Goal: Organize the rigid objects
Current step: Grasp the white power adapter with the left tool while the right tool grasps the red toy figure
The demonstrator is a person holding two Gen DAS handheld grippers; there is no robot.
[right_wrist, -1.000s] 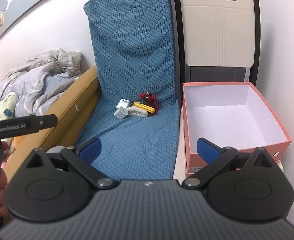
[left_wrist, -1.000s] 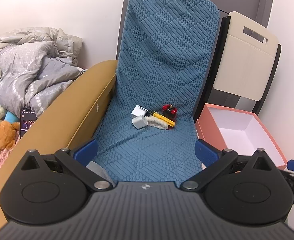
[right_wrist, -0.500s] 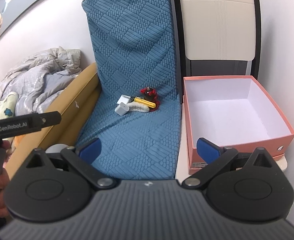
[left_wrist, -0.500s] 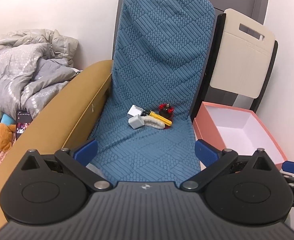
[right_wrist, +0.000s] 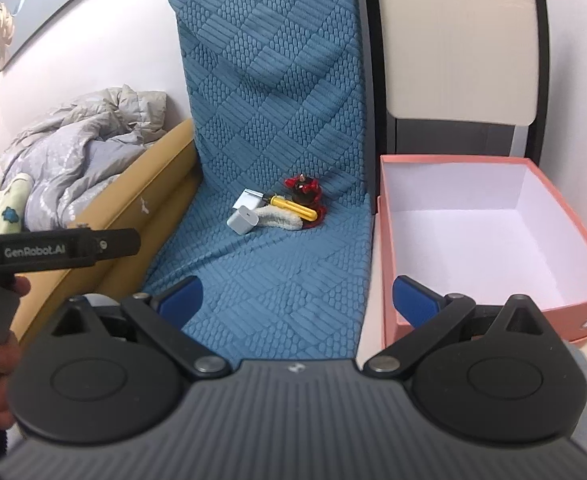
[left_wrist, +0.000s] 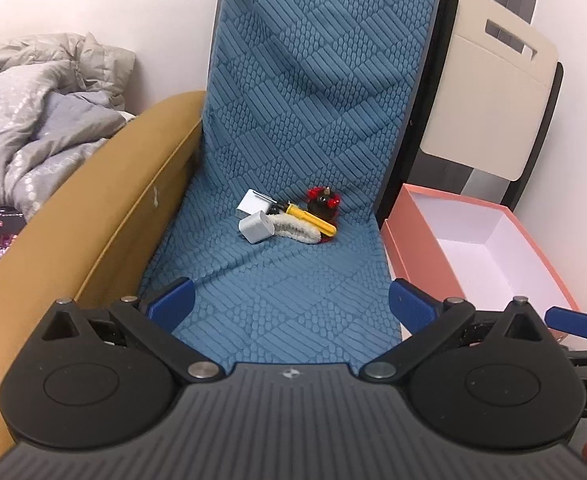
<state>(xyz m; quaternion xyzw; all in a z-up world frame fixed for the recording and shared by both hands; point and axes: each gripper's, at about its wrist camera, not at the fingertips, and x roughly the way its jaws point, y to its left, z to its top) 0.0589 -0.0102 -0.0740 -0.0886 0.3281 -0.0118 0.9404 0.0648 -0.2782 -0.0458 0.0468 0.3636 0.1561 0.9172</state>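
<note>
A blue quilted cushion point(left_wrist: 293, 184) runs down a seat back and across the seat. On it, near the fold, lies one small cluster of five things. Two white plug adapters: one charger cube point(left_wrist: 256, 227) at the front left, and a second white adapter point(left_wrist: 252, 203) just behind it. One yellow-handled screwdriver point(left_wrist: 311, 219) lies across the cluster, its dark tip toward the second adapter. One cream fuzzy strip point(left_wrist: 295, 232) curves under the screwdriver, touching the charger cube. One red and black toy figure point(left_wrist: 325, 202) stands at the back right, against the screwdriver's handle end.

To the right of the cushion sits one pink box point(right_wrist: 573, 236), lid off, white inside, with nothing in it. Behind the box one cream folding chair point(right_wrist: 461, 40) leans upright against the wall.

To the left is one tan curved bed rail point(left_wrist: 93, 216), and beyond it a heap of grey quilt point(left_wrist: 33, 120). One phone point(left_wrist: 7, 228) with a lit screen lies at the quilt's edge.

The left gripper point(left_wrist: 291, 302) hangs over the front of the cushion, its two blue fingers spread wide, holding nothing. The right gripper point(right_wrist: 297, 296) is likewise spread wide and empty, one finger over the cushion and the other in front of the box's near wall. Both are well apart from the cluster.
</note>
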